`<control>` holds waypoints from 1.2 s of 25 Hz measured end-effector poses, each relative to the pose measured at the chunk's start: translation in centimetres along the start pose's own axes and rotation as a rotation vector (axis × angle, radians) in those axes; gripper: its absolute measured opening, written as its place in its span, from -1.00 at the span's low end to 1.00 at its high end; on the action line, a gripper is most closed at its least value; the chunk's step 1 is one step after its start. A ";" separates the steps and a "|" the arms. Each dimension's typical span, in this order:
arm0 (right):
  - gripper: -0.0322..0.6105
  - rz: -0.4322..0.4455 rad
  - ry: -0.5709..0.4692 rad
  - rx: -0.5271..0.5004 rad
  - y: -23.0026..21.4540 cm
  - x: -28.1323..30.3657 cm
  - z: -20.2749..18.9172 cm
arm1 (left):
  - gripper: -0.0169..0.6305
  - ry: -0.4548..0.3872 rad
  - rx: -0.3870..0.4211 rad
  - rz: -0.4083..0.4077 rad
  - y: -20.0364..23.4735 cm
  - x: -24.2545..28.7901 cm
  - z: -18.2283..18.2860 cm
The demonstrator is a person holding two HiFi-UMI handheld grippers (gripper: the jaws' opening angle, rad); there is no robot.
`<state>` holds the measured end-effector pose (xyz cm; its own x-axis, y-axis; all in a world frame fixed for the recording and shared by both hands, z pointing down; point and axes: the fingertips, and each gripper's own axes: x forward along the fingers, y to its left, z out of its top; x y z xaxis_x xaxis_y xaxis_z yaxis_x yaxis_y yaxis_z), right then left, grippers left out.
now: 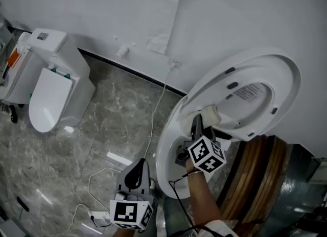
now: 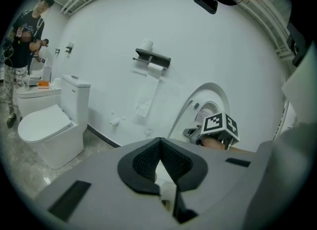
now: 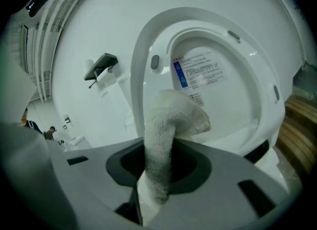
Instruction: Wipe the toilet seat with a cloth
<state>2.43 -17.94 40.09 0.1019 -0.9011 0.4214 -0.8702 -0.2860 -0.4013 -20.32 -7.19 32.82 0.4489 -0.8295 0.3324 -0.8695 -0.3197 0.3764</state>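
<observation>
The toilet [image 1: 240, 93] at the right has its seat and lid [image 3: 208, 70] tipped up against the wall. A white cloth [image 1: 210, 113] [image 3: 166, 125] is pinched in my right gripper [image 1: 197, 124] [image 3: 158, 157], and its bunched end lies against the lower part of the raised seat, above the bowl rim [image 1: 166, 154]. My left gripper [image 1: 134, 179] [image 2: 159, 147] hangs lower left of the bowl, over the floor. Its jaws are shut with nothing between them. From the left gripper view I see the right gripper's marker cube [image 2: 219, 125] in front of the raised lid.
A second toilet [image 1: 51, 90] [image 2: 47, 127] with its lid down stands at the left. A white cable [image 1: 156, 123] runs down the wall and across the marble floor to a power strip [image 1: 99, 215]. A paper holder [image 2: 151, 58] is on the wall. A person [image 2: 22, 35] stands far left. Wooden slats [image 1: 265, 164] lie right of the bowl.
</observation>
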 end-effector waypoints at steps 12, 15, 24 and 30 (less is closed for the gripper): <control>-0.58 0.075 0.006 -0.140 3.6 1.6 8.3 | -0.96 -0.038 0.024 -0.068 -5.3 1.5 4.7; -0.58 0.093 0.021 -0.158 3.9 1.5 9.5 | -0.96 -0.057 0.038 -0.083 -6.5 1.9 5.8; -0.58 0.179 0.047 -0.138 4.6 0.3 13.4 | -0.96 -0.061 0.061 -0.111 -10.5 3.8 8.2; -0.58 0.229 0.027 -0.163 4.2 -0.3 16.3 | -0.96 -0.060 0.086 -0.144 -13.8 5.4 9.0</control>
<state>6.59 -24.15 24.98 -0.1170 -0.9267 0.3570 -0.9353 -0.0180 -0.3535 -7.71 -11.37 21.61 0.5593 -0.7972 0.2273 -0.8126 -0.4731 0.3404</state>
